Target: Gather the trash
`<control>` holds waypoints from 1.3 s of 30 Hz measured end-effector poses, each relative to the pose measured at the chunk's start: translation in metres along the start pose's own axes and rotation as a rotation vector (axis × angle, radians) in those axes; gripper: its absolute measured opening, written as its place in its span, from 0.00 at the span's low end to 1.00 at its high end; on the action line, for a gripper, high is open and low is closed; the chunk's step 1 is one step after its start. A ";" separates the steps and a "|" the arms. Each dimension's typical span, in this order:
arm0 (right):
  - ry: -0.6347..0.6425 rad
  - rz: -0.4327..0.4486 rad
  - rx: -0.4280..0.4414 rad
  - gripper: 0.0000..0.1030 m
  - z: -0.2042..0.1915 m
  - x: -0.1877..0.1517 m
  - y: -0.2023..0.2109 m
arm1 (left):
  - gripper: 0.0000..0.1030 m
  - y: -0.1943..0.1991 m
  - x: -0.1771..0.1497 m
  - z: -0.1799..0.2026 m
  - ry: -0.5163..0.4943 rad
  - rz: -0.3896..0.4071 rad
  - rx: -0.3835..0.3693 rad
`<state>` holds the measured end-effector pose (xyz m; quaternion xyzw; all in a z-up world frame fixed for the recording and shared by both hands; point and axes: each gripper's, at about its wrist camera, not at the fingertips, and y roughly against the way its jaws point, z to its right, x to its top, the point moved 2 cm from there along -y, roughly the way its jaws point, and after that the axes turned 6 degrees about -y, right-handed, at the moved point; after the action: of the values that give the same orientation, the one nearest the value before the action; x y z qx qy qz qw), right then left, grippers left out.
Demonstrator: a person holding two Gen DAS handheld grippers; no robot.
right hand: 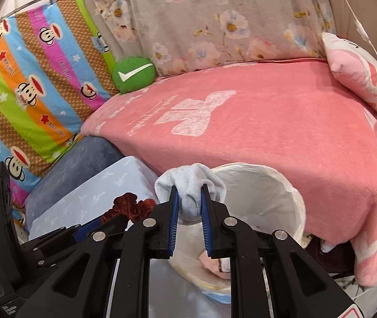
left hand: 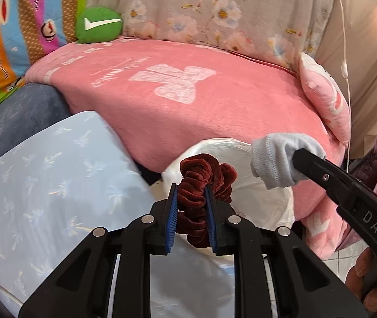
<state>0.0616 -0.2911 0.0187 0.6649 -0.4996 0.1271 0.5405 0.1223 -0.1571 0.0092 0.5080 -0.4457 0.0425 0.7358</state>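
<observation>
Left claw (left hand: 191, 206): clamped on a dark-red velvet scrunchie (left hand: 204, 177), held near the bin's left rim.
Right claw (right hand: 189, 206): pinched on a pale grey knitted sock (right hand: 188, 182).
Bin: white-lined round trash bin (right hand: 294, 198) against the pink blanket-covered bed (right hand: 268, 122).
Key relation: the sock hangs over the bin's left inner edge, so the right claw looks nearer to a drop; the scrunchie lies left of it, by the rim.
</observation>
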 end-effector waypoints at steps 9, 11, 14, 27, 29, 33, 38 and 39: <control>-0.019 0.002 -0.049 0.15 0.032 0.003 -0.003 | 0.21 -0.019 0.011 0.031 -0.057 -0.012 -0.035; -0.015 0.004 -0.059 0.15 0.035 0.003 -0.003 | 0.26 -0.023 0.011 0.034 -0.064 -0.017 -0.037; -0.012 -0.001 -0.065 0.16 0.037 0.003 -0.006 | 0.40 -0.026 0.012 0.037 -0.075 -0.017 -0.028; 0.119 0.014 -0.120 0.21 0.012 -0.003 -0.013 | 0.60 -0.019 -0.001 0.017 -0.056 -0.014 0.075; 0.136 0.012 -0.122 0.24 0.008 -0.004 -0.014 | 0.65 -0.016 -0.004 0.013 -0.052 -0.015 0.095; 0.142 0.019 -0.117 0.39 0.004 -0.005 -0.011 | 0.73 -0.011 -0.011 0.004 -0.041 -0.020 0.124; 0.151 0.012 -0.112 0.49 0.001 -0.009 -0.004 | 0.75 -0.006 -0.018 -0.006 -0.015 -0.029 0.142; 0.153 0.010 -0.113 0.51 0.001 -0.010 -0.003 | 0.75 -0.005 -0.020 -0.007 -0.010 -0.029 0.146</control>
<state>0.0586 -0.2873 0.0098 0.6191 -0.4666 0.1521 0.6131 0.1172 -0.1461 -0.0088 0.5669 -0.4378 0.0615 0.6951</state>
